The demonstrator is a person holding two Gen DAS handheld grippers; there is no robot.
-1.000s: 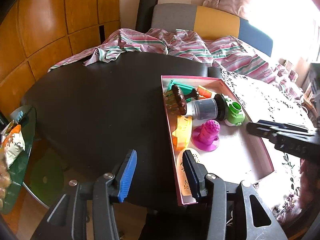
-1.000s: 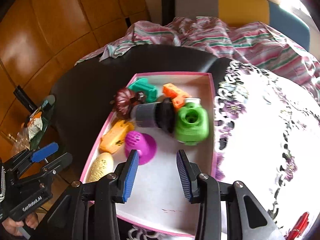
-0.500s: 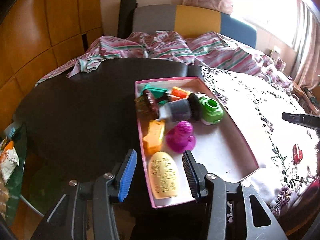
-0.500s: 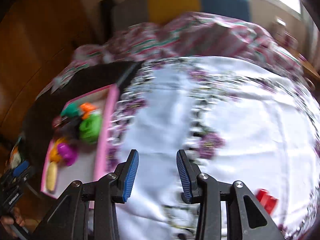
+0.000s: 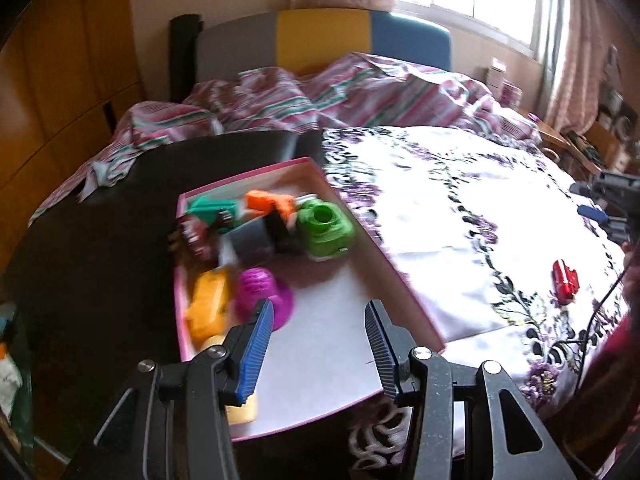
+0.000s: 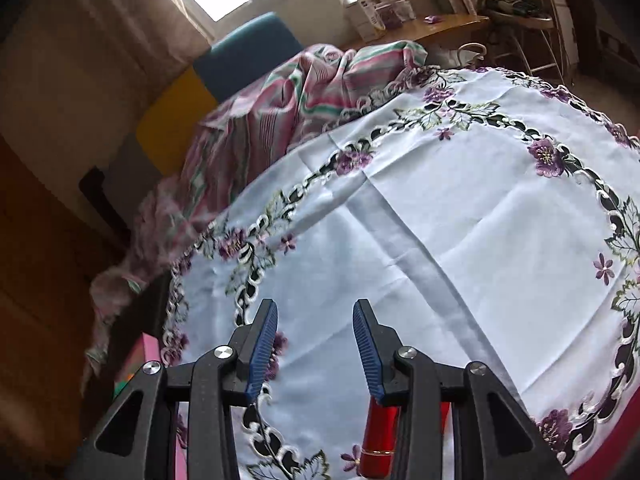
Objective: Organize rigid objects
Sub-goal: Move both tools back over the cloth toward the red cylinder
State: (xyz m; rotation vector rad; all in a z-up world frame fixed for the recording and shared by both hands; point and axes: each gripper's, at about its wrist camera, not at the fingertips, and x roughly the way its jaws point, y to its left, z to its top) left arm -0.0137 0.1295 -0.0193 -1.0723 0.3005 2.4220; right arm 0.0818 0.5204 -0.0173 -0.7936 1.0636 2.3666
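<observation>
A pink box (image 5: 400, 280) with a white floor holds several toys: a green camera-shaped toy (image 5: 324, 230), an orange piece (image 5: 266, 202), a teal piece (image 5: 210, 206), a grey cylinder (image 5: 250, 240), a magenta cone (image 5: 262, 290) and a yellow-orange block (image 5: 208, 308). My left gripper (image 5: 320, 344) hangs open over the box's bare floor, holding nothing. A red toy (image 5: 565, 282) lies on the flowered tablecloth (image 5: 460, 220), to the right of the box. My right gripper (image 6: 316, 344) is open and empty above the cloth, with the red toy (image 6: 378, 440) just under its right finger.
The box sits on a dark round table (image 5: 100, 248). A striped blanket (image 5: 320, 92) is bunched behind the table against a grey, yellow and blue headboard. The pink box edge (image 6: 140, 356) shows low at the left of the right wrist view. A cluttered wooden desk (image 6: 440, 26) stands at the back.
My left gripper slid right, from beside the box to over its floor. My right gripper swept away from the box across the tablecloth and rolled; the red toy now lies under it.
</observation>
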